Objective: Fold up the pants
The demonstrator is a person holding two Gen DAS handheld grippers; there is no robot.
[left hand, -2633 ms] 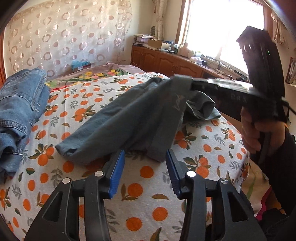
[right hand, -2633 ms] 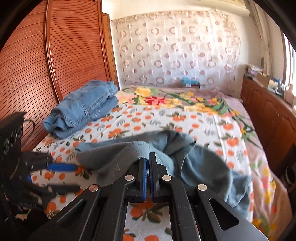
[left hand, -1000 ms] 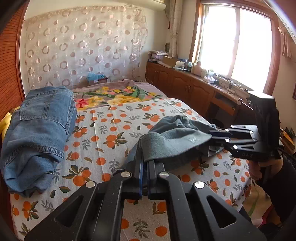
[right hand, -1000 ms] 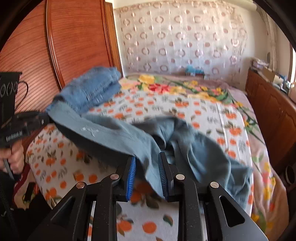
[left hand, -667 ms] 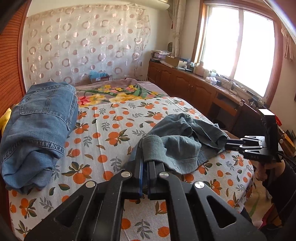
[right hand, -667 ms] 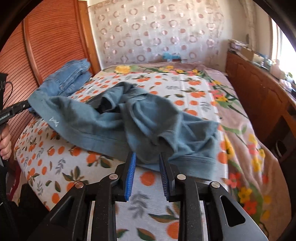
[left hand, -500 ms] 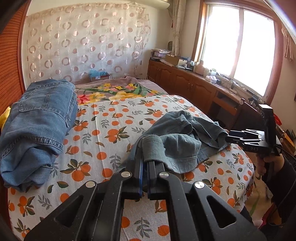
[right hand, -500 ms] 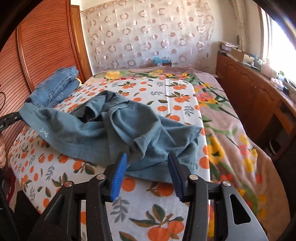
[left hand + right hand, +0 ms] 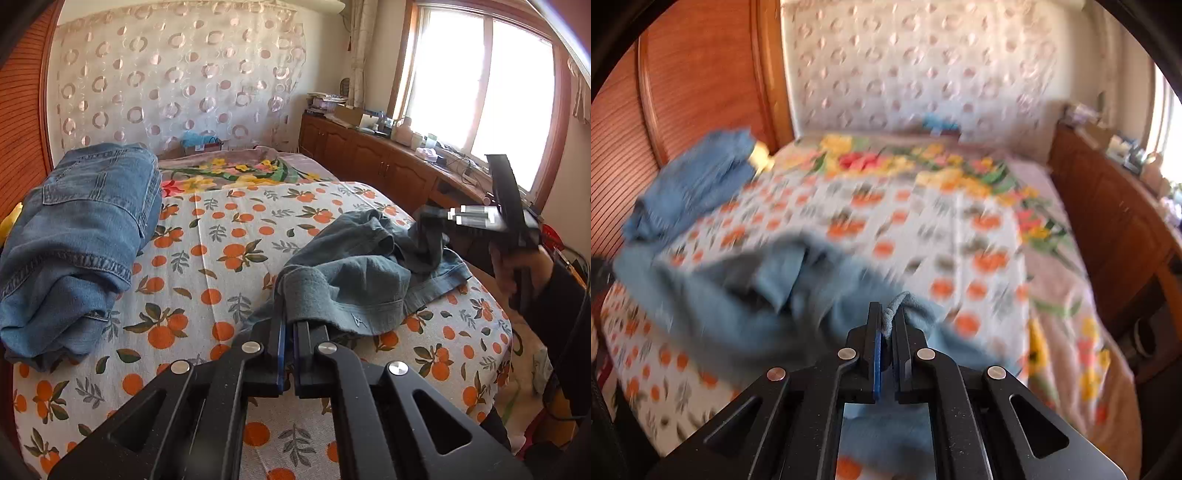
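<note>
Grey-blue pants (image 9: 362,266) lie crumpled on the orange-print bed sheet (image 9: 221,240). My left gripper (image 9: 288,325) is shut on one edge of the pants near the bed's front. My right gripper (image 9: 888,325) is shut on another bunched edge of the pants (image 9: 738,295), and that view is blurred by motion. In the left wrist view the right gripper (image 9: 428,214) sits at the far right end of the pants, lifting the cloth slightly off the bed.
A pile of folded blue jeans (image 9: 74,229) lies on the bed's left side. A wooden sideboard (image 9: 376,158) with clutter runs under the window on the right. A wooden wardrobe (image 9: 683,92) stands to the left.
My right gripper let go of the pants, moved right along the bed's front with jaws open, then closed on another edge of them. My left gripper closed on the pants and keeps hold.
</note>
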